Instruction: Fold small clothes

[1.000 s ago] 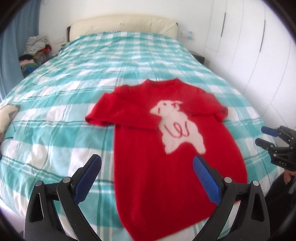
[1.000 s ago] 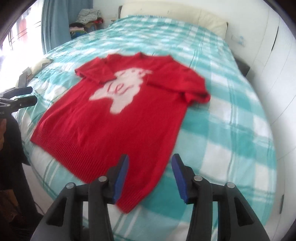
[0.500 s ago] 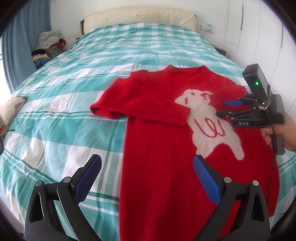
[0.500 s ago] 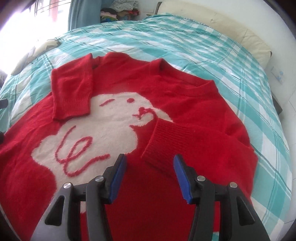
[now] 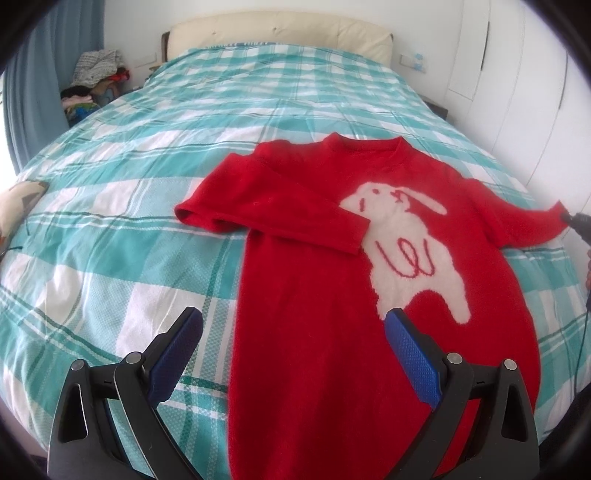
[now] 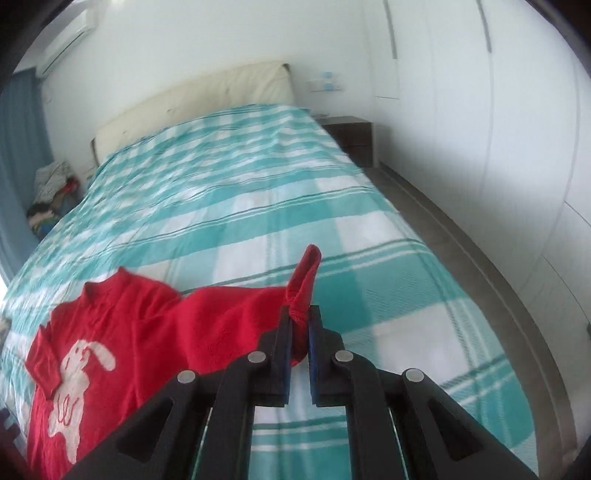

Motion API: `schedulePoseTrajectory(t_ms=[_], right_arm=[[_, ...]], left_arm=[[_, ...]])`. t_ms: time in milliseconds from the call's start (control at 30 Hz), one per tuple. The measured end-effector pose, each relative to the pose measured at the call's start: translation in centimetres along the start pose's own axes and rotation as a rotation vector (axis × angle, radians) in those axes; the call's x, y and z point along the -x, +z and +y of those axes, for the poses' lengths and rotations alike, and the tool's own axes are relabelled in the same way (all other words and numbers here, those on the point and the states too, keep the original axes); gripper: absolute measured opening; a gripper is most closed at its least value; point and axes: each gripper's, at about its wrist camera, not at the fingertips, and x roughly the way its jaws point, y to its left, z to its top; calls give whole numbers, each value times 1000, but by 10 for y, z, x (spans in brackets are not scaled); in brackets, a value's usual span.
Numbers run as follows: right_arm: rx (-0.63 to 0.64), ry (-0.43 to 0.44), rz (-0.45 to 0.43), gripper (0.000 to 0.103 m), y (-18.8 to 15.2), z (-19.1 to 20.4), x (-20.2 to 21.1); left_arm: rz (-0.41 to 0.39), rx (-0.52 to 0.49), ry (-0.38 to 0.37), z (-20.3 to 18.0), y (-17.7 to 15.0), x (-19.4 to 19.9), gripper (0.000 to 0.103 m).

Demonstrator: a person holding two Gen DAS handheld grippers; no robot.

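A small red sweater [image 5: 317, 302] with a white rabbit on the front lies flat on the bed. Its left sleeve [image 5: 266, 214] is folded across the chest. My left gripper [image 5: 291, 343] is open and empty, hovering over the sweater's lower body. My right gripper [image 6: 300, 325] is shut on the cuff of the right sleeve [image 6: 304, 280] and holds it stretched out to the side, above the bedspread. In the left wrist view the right gripper [image 5: 576, 221] shows at the far right edge, at the end of the pulled-out sleeve [image 5: 524, 225].
The bed has a teal and white checked bedspread [image 5: 166, 155] and a cream headboard [image 5: 280, 33]. A pile of clothes [image 5: 92, 81] sits at the far left by a blue curtain. White wardrobe doors [image 6: 480, 110] and a dark nightstand [image 6: 351, 129] stand to the right.
My right gripper closed on the right sleeve cuff and pulled it out sideways, off the sweater's chest. The left gripper stayed open and drifted slightly over the sweater's lower half.
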Motion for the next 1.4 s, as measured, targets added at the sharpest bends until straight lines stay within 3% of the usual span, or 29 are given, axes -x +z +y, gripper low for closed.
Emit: schedulePoseTrajectory(t_ms=[100,200,267,433,500,600,633,667,700,833,1000,1167,1233,1333,1400], right_arm=[[-161,-49,50,7,-19,-60,1],[-336,-15,111,7,-31,-102,1],[-366,-3,157,7,-39,-114,-5],[-540,144,212,11,-56,-137,-21],[-596,213,198,25,-57,-142,-21],[-630,256,195,30,-58,-143,-26],[-622,246,198,28,-57,-143,-29],[-605,218,198,11,-54,-141,-30],[-582,163,186,4,-50,-138,-27],[-454,-95,179,3,-44,-134,-9],[-445,-154,235,3,-52,-144,-14],[-430,-168,234,3,-53,-143,-12],[-448,-143,225,6,-53,-146,-9],[-479,-187,220,23,-52,-154,3],[-513,-246,184,48,-50,-164,21]], left_arm=[[18,12,6,1,-3,-5,99],[27,20,4,2,-5,-7,99],[25,17,10,1,-6,-7,99],[25,6,22,-1,-7,-8,99],[29,8,15,-2,-7,-9,99],[35,2,15,-3,-8,-11,99],[36,-2,17,-4,-9,-12,99],[38,-6,20,-5,-9,-12,99],[39,-11,25,-6,-10,-13,99],[53,-31,47,-7,-12,-16,99],[89,-42,63,-7,-14,-24,99],[76,-72,75,-11,-15,-20,99],[69,-76,87,-10,-14,-19,99],[55,-52,108,-1,-11,-16,99],[32,-34,130,8,-6,-8,99]])
